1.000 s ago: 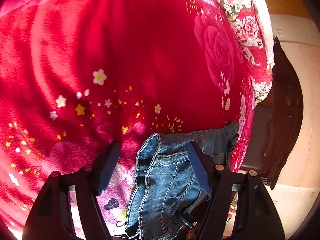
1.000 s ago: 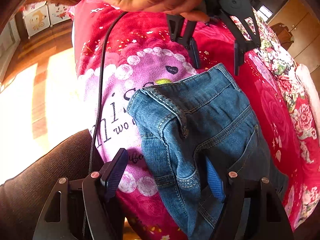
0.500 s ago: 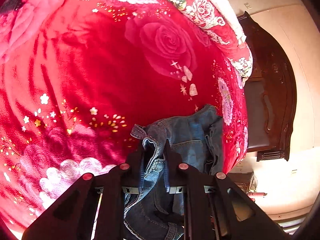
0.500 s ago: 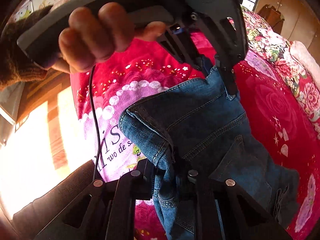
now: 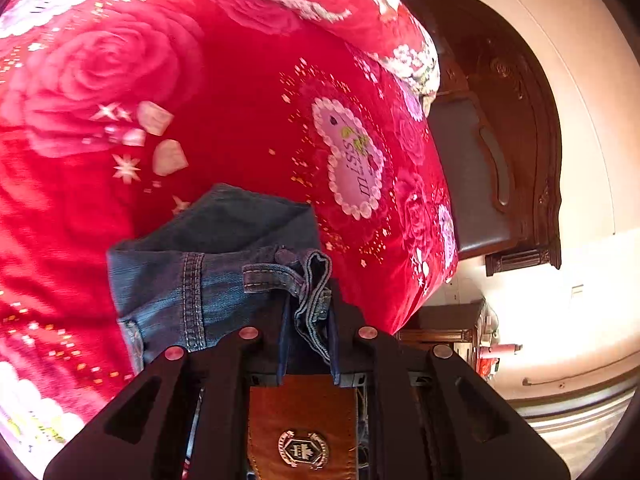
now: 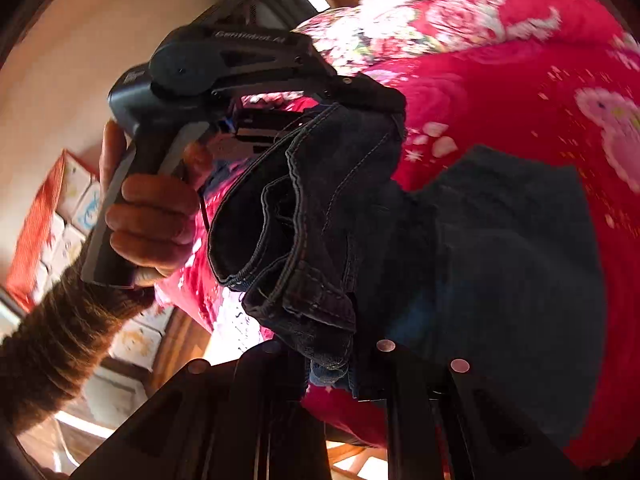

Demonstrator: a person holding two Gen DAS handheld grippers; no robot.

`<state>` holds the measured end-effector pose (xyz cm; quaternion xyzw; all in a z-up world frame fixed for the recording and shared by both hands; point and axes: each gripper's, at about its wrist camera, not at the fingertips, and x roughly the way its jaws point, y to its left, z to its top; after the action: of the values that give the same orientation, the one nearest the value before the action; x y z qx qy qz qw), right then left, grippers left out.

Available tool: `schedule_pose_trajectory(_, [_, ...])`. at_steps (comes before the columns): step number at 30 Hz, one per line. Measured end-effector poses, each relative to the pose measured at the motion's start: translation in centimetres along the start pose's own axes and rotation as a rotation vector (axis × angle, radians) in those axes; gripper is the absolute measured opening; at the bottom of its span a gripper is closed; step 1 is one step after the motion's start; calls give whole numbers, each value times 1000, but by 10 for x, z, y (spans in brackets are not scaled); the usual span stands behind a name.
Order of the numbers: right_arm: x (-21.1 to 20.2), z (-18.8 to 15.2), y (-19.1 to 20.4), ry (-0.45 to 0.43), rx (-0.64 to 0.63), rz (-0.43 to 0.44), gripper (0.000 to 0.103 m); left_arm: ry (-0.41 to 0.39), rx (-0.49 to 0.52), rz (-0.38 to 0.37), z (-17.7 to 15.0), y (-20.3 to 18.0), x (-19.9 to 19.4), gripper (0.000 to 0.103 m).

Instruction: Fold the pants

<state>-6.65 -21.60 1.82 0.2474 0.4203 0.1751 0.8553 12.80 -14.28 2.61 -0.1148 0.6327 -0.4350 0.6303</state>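
While both claws are clamped on the waistband, the jeans (image 5: pixel 188 280) hang lifted above the bed (image 5: pixel 240 120), their lower part trailing down onto the red blanket (image 6: pixel 500 100). The left claw (image 5: pixel 306 320) pinches a bunched fold of denim by a belt loop, with a brown leather patch (image 5: pixel 302 428) showing just behind its fingers. The right claw (image 6: pixel 332 364) grips the other end of the waistband, which gapes between the two. In the right wrist view, a hand (image 6: pixel 148 220) holds the left tool's handle. A dark headboard (image 5: pixel 500 120) stands beyond the bed.
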Motion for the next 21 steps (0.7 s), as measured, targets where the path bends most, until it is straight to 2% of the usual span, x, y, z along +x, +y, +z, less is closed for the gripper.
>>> schedule_pose_trajectory(3, [-23, -19, -63, -3, 253, 28, 17, 79, -21, 23, 5, -22, 65, 15])
schedule_pose_trajectory(5, [-29, -37, -99, -6, 409, 36, 18, 143, -54, 68, 4, -30, 107, 15])
schedule_pose_trajectory(7, [-29, -54, -130, 16, 549, 43, 21, 207, -84, 98, -1, -35, 137, 15])
schedule_pose_trajectory(9, [-29, -67, -150, 23, 658, 73, 27, 244, -89, 120, -5, -42, 149, 15])
schedule_pose_trajectory(11, [-33, -71, -156, 21, 690, 105, 32, 247, -55, 121, -8, -52, 144, 15])
schedule_pose_trajectory(14, [-43, -68, -154, 15, 657, 107, 47, 189, -12, 93, -4, -57, 106, 18])
schedule_pose_trajectory(15, [-50, -67, -152, 5, 639, 96, 54, 158, -15, 68, -2, -54, 90, 23])
schedule_pose_trajectory(17, [-67, -65, -154, -30, 621, 71, 58, 81, -44, 34, 1, -37, 54, 45])
schedule_pose_trajectory(18, [-76, -65, -156, -54, 620, 62, 58, 32, -64, 38, 0, -25, 36, 62])
schedule_pose_trajectory(19, [-86, -64, -160, -88, 622, 50, 59, -16, -81, 53, -3, -11, 19, 67])
schedule_pose_trajectory(21, [-99, -55, -171, -140, 628, 35, 61, -48, -119, 95, -12, 18, 2, 67])
